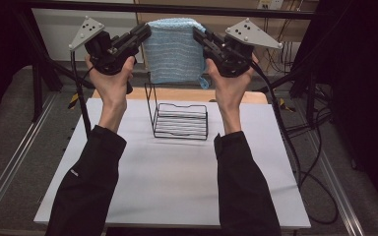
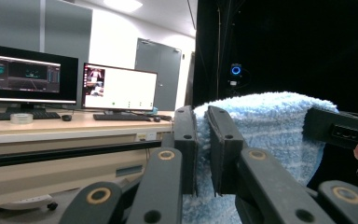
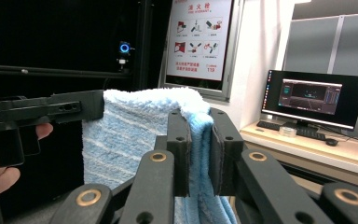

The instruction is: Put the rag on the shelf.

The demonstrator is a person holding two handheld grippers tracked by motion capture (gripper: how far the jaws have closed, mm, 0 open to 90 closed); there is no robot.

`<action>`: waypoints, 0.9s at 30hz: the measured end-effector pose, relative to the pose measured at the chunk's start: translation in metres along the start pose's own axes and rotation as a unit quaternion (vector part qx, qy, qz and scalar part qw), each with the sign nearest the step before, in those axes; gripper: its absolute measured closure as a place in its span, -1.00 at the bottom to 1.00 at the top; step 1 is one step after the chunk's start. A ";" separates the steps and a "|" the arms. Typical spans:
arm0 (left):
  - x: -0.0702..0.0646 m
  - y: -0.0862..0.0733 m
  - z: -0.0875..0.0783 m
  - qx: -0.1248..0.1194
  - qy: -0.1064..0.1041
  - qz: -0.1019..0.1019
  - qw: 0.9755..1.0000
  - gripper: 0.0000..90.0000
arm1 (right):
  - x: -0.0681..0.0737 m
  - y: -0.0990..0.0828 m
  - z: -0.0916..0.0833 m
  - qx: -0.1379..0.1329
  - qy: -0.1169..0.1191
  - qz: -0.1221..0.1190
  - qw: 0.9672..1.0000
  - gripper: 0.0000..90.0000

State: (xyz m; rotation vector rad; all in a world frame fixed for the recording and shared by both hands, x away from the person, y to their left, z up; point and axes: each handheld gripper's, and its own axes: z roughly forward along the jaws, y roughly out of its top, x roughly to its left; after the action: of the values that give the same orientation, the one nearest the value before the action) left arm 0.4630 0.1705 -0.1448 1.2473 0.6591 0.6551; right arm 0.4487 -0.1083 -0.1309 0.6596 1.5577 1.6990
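While raised above the table (image 1: 172, 172): left gripper (image 1: 145, 32) pinching towel (image 1: 172, 49) at left top corner, right gripper (image 1: 198, 34) pinching right corner; towel hanging between, over far wire rack (image 1: 179, 120).

The high view looks forward and down from above the person's side, taking in the whole table (image 1: 177, 187) from fairly far off. Each gripper view sits close behind its own jaws, facing roughly level along them. Both share the towel (image 2: 270, 126) with the high view. The right gripper view faces the left gripper (image 3: 103, 106); the left gripper view probably catches the right gripper (image 2: 307, 122).
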 end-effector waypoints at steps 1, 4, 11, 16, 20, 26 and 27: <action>0.001 0.000 0.001 0.001 0.002 0.001 1.000 0.83 | -0.001 0.000 0.002 0.000 -0.001 0.001 1.000 0.79; 0.003 0.001 0.005 0.001 0.005 0.004 1.000 0.83 | -0.004 0.000 0.007 0.001 -0.002 0.001 1.000 0.79; 0.010 -0.002 0.014 0.003 0.009 0.003 1.000 0.83 | -0.012 0.000 0.018 0.006 -0.008 0.000 1.000 0.79; 0.016 -0.007 0.019 0.009 0.013 0.002 1.000 0.83 | -0.014 -0.005 0.023 0.012 -0.011 0.002 1.000 0.79; 0.019 -0.010 0.023 0.015 0.016 0.004 1.000 0.83 | -0.016 -0.010 0.027 0.018 -0.012 0.007 1.000 0.79; 0.024 -0.019 0.030 0.032 0.021 0.008 0.999 0.83 | -0.020 -0.021 0.032 0.031 -0.016 0.011 0.999 0.79; 0.025 -0.021 0.031 0.035 0.022 0.010 0.999 0.83 | -0.021 -0.023 0.032 0.033 -0.017 0.011 0.999 0.79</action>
State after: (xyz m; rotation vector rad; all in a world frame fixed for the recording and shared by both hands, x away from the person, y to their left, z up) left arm 0.5039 0.1661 -0.1613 1.3080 0.7115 0.6813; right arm 0.4906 -0.1050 -0.1474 0.7384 1.5935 1.6506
